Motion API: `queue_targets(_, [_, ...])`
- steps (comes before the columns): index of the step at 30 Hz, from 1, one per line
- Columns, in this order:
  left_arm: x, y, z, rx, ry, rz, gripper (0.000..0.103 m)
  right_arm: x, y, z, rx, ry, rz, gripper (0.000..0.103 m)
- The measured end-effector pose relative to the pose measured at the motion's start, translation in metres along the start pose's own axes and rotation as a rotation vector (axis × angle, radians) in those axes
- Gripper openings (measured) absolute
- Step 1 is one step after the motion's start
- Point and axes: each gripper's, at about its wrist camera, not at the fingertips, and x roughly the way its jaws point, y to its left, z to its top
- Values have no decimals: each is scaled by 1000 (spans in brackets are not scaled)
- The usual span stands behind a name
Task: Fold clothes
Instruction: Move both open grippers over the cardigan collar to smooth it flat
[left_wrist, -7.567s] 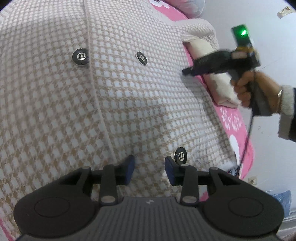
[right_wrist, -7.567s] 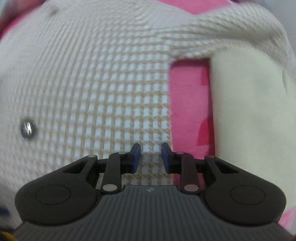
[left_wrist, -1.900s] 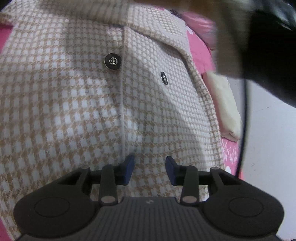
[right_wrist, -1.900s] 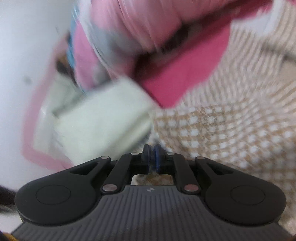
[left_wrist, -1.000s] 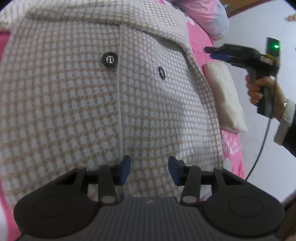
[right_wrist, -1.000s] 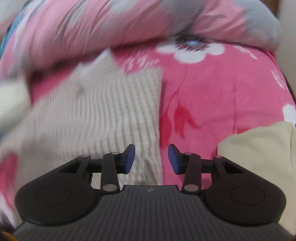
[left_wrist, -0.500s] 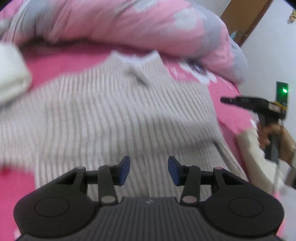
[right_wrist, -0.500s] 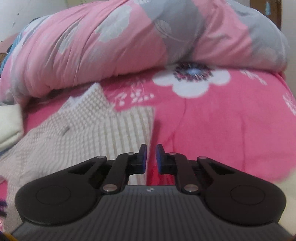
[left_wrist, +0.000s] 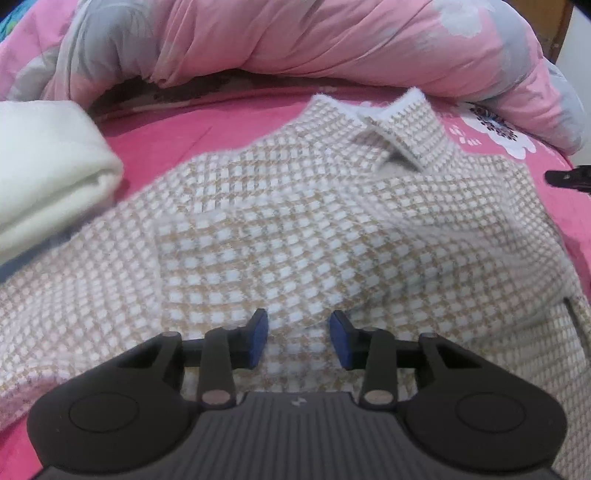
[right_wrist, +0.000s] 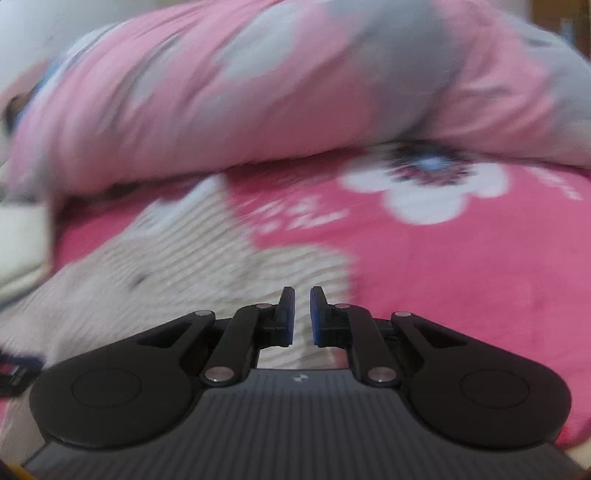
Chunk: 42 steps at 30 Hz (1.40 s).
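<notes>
Left wrist view: checked jacket (left_wrist: 295, 229) on bed (left_wrist: 177, 140), soft, thick, limp; grip at hem. Left claw (left_wrist: 298, 338) wide, empty; right claw (right_wrist: 302, 314) narrow, empty.

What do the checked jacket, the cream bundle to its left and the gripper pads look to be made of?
Checked jacket: thick woven or knitted cloth, seemingly wool-like; fuzzy edges at the collar, matte beige-and-white check. Cream bundle: soft fleece or knit, probably; plush, rounded fold, no sheen. Pads on the left gripper: blue, matte, likely rubber or soft plastic, on black hard-plastic arms.
</notes>
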Motion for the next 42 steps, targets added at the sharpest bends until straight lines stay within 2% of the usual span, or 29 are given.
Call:
queue_targets(1, [1,0,-1,6,1,2,38,11,-5,1,14,22,-10,8])
queue_targets(4, [1,-1,-3,20,-1,5,36,57,7,-7,-73,95,4,12])
queue_targets(7, [3,1,-2,23,-2,2,37,72,1,-9,-61,77,24,11])
queue_targets(9, [2,3,-3,19,-2,-6,37,55,-12,0,22,77,32,11])
queue_targets(11, [1,4,-3,20,-2,-11,36,28,-17,4,31,39,13,12])
queue_targets(14, [-2,5,-4,27,-7,8,36,1,-15,4,44,16,67,12])
queue_targets(17, [-3,6,-6,33,-9,39,39,15,-3,-11,-10,85,97,12])
queue_targets(19, [-2,12,-6,21,-3,59,39,45,0,-27,-40,182,47,10])
queue_targets(21, [-1,17,-7,16,-4,61,39,45,1,-24,-17,182,35,10])
queue_targets(23, [-2,22,-7,16,-9,55,39,19,7,-14,-18,148,12,13])
queue_targets(26, [-2,24,-8,20,-17,49,40,-33,21,-15,-57,101,58,13])
queue_targets(28, [-3,24,-10,21,-22,50,40,-52,33,-28,-120,132,86,13])
queue_targets(29, [-2,24,-11,24,-25,52,40,-54,39,-38,-156,162,82,13])
queue_targets(32, [-1,24,-12,34,-33,47,40,-24,50,-84,-269,320,29,12])
queue_targets(33, [-1,25,-12,38,-36,44,40,-19,52,-97,-306,304,14,12])
queue_targets(35, [-2,27,-14,52,-43,38,40,-22,59,-93,-309,306,-20,12])
queue_targets(37, [-5,29,-15,59,-49,29,39,-36,64,-78,-230,302,-28,15])
queue_targets(38, [-7,31,-16,58,-51,23,41,-43,68,-71,-192,290,-10,15])
queue_targets(42, [-14,39,-19,63,-58,14,46,-27,108,-57,-190,241,88,15])
